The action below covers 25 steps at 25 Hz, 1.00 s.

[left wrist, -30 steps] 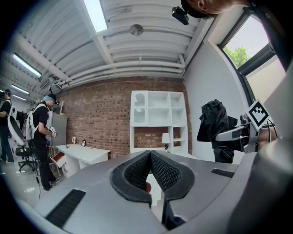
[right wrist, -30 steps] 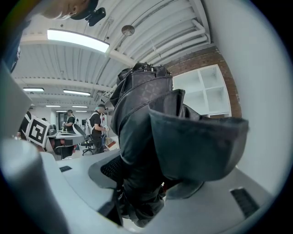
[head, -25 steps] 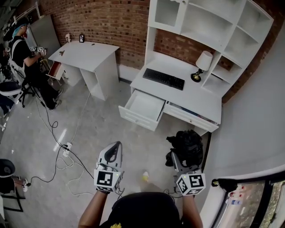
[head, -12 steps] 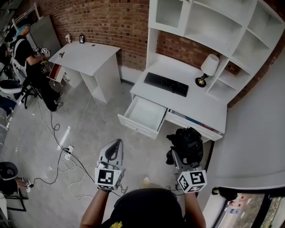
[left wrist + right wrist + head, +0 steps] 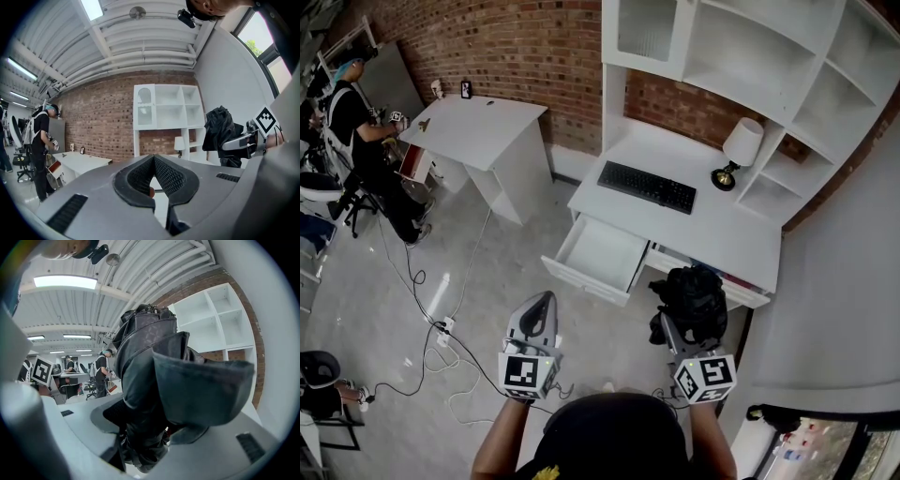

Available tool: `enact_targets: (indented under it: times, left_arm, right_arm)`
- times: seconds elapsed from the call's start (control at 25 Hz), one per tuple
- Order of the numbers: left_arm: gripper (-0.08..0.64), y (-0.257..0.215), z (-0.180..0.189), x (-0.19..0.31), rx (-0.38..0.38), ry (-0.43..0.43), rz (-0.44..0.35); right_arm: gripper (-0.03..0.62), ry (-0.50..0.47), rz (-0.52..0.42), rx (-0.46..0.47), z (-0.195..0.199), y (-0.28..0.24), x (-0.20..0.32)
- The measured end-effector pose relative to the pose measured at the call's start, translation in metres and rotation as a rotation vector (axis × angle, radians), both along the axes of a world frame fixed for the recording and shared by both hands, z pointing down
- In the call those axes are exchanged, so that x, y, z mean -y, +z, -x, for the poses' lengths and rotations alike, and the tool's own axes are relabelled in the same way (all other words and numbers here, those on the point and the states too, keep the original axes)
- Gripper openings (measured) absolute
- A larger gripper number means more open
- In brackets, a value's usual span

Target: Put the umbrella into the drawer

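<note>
Looking down, the head view shows the open drawer (image 5: pixel 598 255) under the white desk (image 5: pixel 703 230); the right gripper view does not show this drawer. That view shows its own jaws pressed on the black folded umbrella (image 5: pixel 150 376), with the cloth hanging over them. The left gripper view shows its jaws closed together at the tips, with nothing between them. The left gripper (image 5: pixel 542 307) and the right gripper (image 5: pixel 667 328) point forward toward the desk, side by side, well apart from the drawer.
</note>
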State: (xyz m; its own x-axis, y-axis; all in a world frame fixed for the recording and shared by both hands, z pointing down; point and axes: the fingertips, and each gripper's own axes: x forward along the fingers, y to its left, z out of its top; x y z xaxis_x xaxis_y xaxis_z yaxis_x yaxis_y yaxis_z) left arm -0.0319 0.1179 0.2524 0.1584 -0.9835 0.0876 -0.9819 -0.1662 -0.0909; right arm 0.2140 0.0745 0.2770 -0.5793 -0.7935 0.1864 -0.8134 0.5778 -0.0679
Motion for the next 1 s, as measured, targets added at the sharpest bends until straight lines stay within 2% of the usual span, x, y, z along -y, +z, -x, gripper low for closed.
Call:
enact_targets:
  times: [0.32, 0.4, 0.6, 0.76, 1.0]
  left_arm:
    - [0.017, 0.002, 0.009, 0.012, 0.022, -0.023, -0.006]
    - [0.017, 0.007, 0.013, 0.014, 0.012, -0.03, -0.012]
    - [0.017, 0.026, 0.022, 0.023, 0.05, -0.05, -0.047]
    - [0.017, 0.04, 0.034, 0.038, 0.004, -0.044, -0.041]
    - [0.017, 0.039, 0.053, 0.068, -0.013, -0.05, -0.038]
  right_arm:
    - [0.244, -0.009, -0.005, 0.022, 0.001, 0.009, 0.018]
    - [0.244, -0.016, -0.009, 0.028, 0.006, 0.015, 0.018]
    - [0.244, -0.037, -0.017, 0.022, 0.024, 0.038, 0.027]
    - [0.244, -0.037, -0.008, 0.021, 0.039, 0.052, 0.039]
    - [0.242, -0.028, 0.009, 0.011, 0.059, 0.052, 0.065]
